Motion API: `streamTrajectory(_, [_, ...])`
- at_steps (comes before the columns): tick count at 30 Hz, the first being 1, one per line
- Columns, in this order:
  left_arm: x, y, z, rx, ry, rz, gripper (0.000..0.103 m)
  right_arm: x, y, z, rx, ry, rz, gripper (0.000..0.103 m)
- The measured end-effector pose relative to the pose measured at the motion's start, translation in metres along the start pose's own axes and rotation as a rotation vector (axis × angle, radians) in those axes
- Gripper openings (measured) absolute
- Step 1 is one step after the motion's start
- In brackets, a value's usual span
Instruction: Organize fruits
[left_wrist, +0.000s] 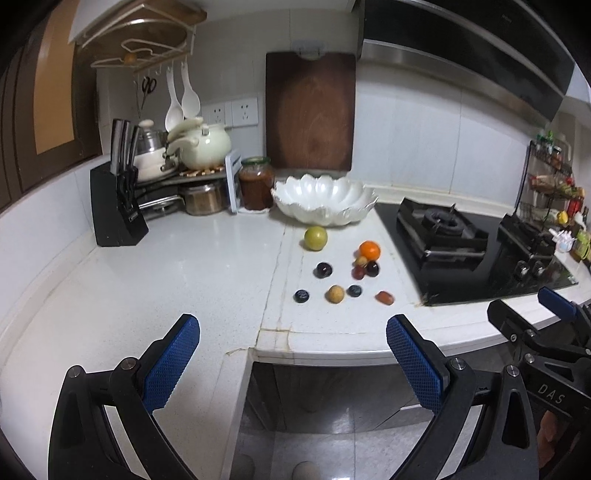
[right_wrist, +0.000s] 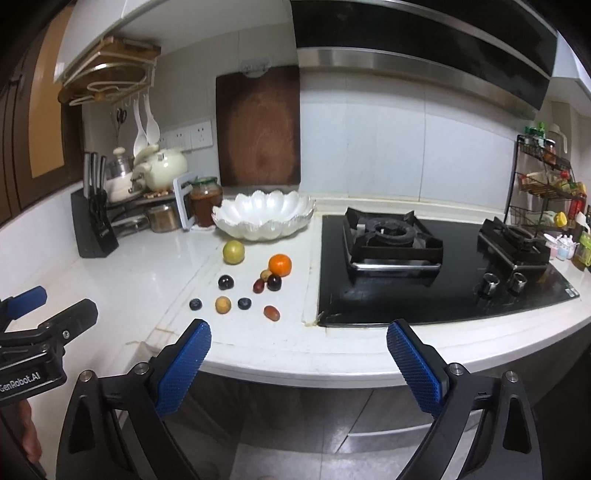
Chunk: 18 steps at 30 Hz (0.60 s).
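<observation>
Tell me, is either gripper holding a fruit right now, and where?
Nothing is held. The left gripper and right gripper are both open and empty, short of the fruits on the counter.

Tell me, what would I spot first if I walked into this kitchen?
Probably the little fruits scattered on the white counter, with the bright orange and the green fruit standing out. Just behind them sits a big, empty white bowl, and the black stove fills the right side.
</observation>
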<state>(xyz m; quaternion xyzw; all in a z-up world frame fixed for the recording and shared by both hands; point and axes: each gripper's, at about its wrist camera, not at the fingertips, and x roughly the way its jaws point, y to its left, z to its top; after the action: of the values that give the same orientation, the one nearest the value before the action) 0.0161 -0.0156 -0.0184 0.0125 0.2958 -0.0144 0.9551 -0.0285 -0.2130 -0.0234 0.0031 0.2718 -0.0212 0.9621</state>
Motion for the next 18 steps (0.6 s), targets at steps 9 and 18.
streamTrajectory(9, [0.056, 0.006, 0.006, 0.015, 0.065, 0.015, 0.094, 0.064, 0.008, 0.005, -0.006, 0.085, 0.023, 0.087])
streamTrajectory(18, [0.113, 0.009, 0.011, 0.044, 0.129, -0.017, 0.081, 0.123, 0.019, 0.005, -0.012, 0.169, 0.051, 0.075])
